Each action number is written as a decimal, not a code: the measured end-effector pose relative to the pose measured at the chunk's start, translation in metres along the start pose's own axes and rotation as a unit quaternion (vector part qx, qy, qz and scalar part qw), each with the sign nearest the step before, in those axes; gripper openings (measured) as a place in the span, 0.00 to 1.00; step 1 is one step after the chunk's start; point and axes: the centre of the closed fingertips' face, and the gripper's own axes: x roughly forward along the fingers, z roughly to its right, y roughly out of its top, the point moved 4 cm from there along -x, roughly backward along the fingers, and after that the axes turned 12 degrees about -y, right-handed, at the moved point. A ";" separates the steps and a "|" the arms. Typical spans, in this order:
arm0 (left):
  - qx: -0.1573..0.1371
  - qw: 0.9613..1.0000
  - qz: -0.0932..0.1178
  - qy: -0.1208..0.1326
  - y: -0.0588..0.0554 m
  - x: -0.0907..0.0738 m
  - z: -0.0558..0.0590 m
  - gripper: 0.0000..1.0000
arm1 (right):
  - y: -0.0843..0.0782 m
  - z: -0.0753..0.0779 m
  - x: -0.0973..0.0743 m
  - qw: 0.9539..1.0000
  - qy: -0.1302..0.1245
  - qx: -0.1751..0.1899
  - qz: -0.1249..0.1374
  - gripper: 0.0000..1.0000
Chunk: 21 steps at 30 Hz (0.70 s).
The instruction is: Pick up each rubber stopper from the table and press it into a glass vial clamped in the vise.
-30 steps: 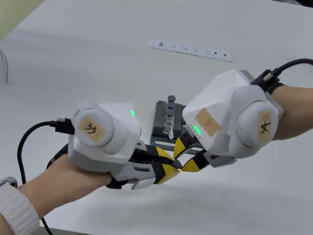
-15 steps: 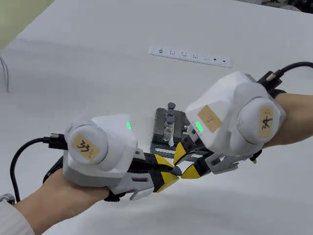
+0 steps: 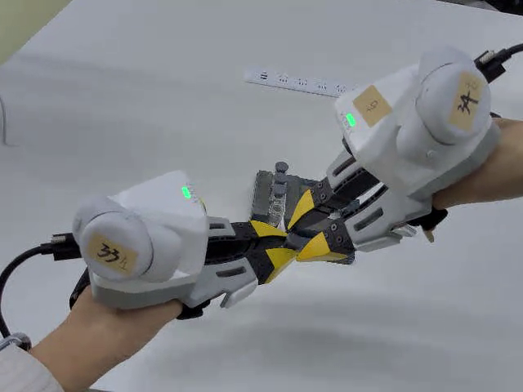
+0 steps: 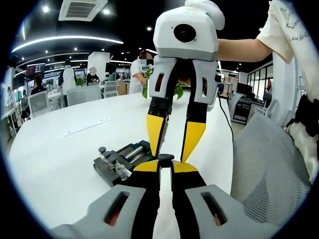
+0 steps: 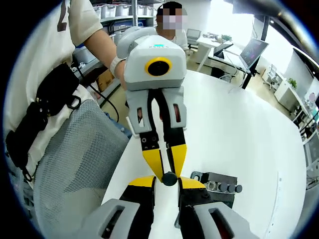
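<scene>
A dark rubber stopper (image 4: 165, 158) sits at the tips of my left gripper (image 4: 165, 167), whose jaws are shut on it. My right gripper (image 4: 170, 151) comes in from above, its yellow-tipped jaws open and straddling the stopper. In the right gripper view the stopper (image 5: 170, 178) lies between my right gripper (image 5: 167, 182) and the left gripper (image 5: 168, 168) pinching it from above. In the head view the left gripper (image 3: 282, 251) and right gripper (image 3: 304, 239) meet tip to tip just in front of the black vise (image 3: 263, 196), which holds a row of glass vials (image 3: 279, 194).
The vise (image 4: 130, 155) (image 5: 215, 180) stands on a white table. A white power strip (image 3: 298, 82) lies farther back. A grey mesh chair back (image 5: 75, 164) (image 4: 269, 164) stands at the table's edge. People sit and stand in the background.
The right gripper's body has swung up and to the right and the left's has dropped toward the lower left. Their tips have stayed together in front of the vise.
</scene>
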 end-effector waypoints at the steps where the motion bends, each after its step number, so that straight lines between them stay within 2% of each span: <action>1: 0.002 1.000 0.004 0.000 0.001 0.000 0.000 0.03 | 0.000 0.000 -0.001 1.000 0.000 0.001 -0.001 0.12; 11: 0.022 1.000 0.011 0.009 0.006 0.000 0.000 0.03 | 0.000 0.003 -0.006 1.000 -0.005 0.009 0.003 0.10; 21: 0.037 0.999 0.015 -0.007 0.009 0.002 0.004 0.03 | 0.001 0.001 -0.010 1.000 0.003 0.012 0.008 0.08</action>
